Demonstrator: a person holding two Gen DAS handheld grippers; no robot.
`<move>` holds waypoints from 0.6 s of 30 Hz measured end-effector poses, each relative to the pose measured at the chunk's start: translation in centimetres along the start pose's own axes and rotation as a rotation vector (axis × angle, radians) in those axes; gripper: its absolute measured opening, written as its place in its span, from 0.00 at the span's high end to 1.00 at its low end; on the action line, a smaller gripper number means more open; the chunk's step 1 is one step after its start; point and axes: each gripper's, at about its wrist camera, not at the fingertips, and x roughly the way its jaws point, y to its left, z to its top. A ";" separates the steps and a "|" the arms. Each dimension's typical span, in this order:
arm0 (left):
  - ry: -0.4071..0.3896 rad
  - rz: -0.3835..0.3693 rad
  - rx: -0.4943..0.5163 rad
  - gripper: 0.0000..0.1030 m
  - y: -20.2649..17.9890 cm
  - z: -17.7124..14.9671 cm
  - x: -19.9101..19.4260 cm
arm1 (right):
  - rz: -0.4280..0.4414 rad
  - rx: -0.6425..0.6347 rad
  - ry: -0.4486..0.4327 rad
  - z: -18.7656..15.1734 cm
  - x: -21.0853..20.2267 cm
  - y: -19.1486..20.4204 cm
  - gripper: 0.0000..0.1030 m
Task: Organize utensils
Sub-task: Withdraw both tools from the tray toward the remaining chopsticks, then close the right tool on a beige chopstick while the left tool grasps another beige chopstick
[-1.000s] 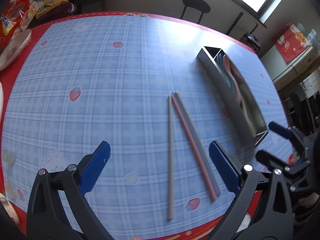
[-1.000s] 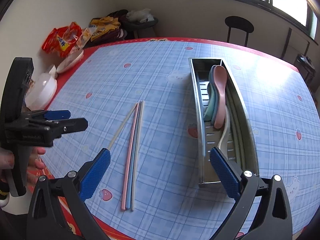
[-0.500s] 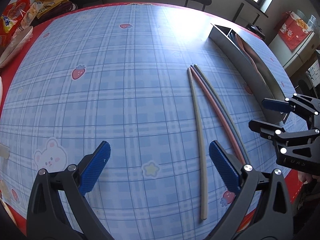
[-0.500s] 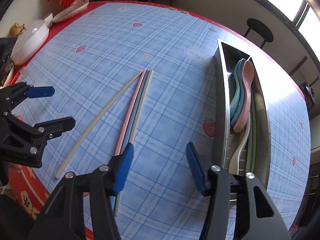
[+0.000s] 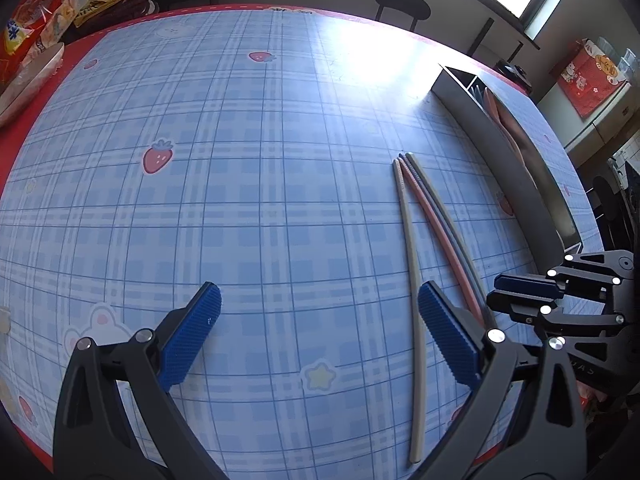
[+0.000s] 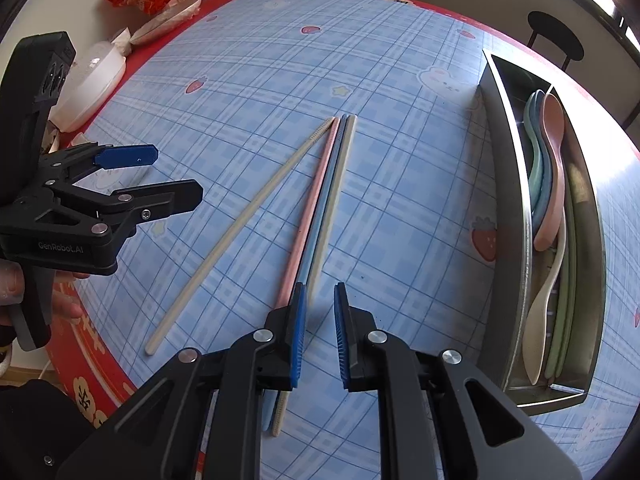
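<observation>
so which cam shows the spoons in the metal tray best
The right wrist view: it looks down into the metal tray, showing the spoons nearly whole. The left wrist view sees mostly the tray's outer wall, only spoon tips showing.

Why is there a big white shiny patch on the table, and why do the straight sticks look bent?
Left wrist view: window light glares off the tablecloth, washing out its checks there. Both views: the fisheye lens curves things near the edges, so the cream chopstick bows and the metal tray bulges. Right wrist view: no such glare.
</observation>
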 end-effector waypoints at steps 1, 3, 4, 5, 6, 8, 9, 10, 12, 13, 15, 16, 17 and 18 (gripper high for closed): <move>0.000 -0.001 0.006 0.05 -0.3 0.0 0.1 | 0.004 0.002 -0.007 0.1 0.1 0.0 0.86; 0.002 -0.008 0.021 0.05 -0.9 0.2 0.3 | 0.010 0.011 -0.010 0.5 0.3 -0.1 0.86; 0.003 -0.012 0.030 0.05 -1.3 0.3 0.4 | 0.010 0.013 -0.011 0.5 0.4 -0.1 0.86; 0.005 -0.016 0.039 0.05 -1.6 0.4 0.6 | 0.011 0.014 -0.013 0.6 0.4 -0.2 0.86; 0.007 -0.018 0.051 0.05 -1.9 0.5 0.8 | 0.015 0.018 -0.014 0.6 0.4 -0.2 0.86; 0.014 -0.013 0.076 0.05 -2.5 0.6 1.3 | 0.022 0.028 -0.016 0.6 0.4 -0.4 0.86; 0.016 -0.010 0.086 0.05 -2.7 0.6 1.5 | 0.026 0.036 -0.017 0.5 0.4 -0.6 0.86; 0.021 -0.009 0.093 0.05 -2.9 0.7 1.8 | 0.029 0.045 -0.018 0.4 0.4 -0.8 0.86; 0.020 0.000 0.112 0.05 -3.3 0.8 2.1 | 0.033 0.057 -0.013 0.4 0.5 -1.2 0.86; 0.020 0.005 0.122 0.05 -3.4 0.9 2.3 | 0.038 0.059 -0.013 0.3 0.4 -1.3 0.86; 0.019 0.013 0.140 0.05 -3.7 1.0 2.5 | 0.047 0.061 -0.006 0.2 0.5 -1.3 0.86; 0.020 0.017 0.146 0.05 -3.8 1.1 2.6 | 0.041 0.054 -0.003 0.1 0.5 -1.1 0.86; 0.021 0.023 0.153 0.05 -3.9 1.1 2.7 | 0.032 0.045 -0.005 0.0 0.4 -0.9 0.86; 0.021 0.030 0.161 0.05 -3.9 1.1 2.8 | 0.029 0.043 -0.006 0.0 0.4 -0.8 0.86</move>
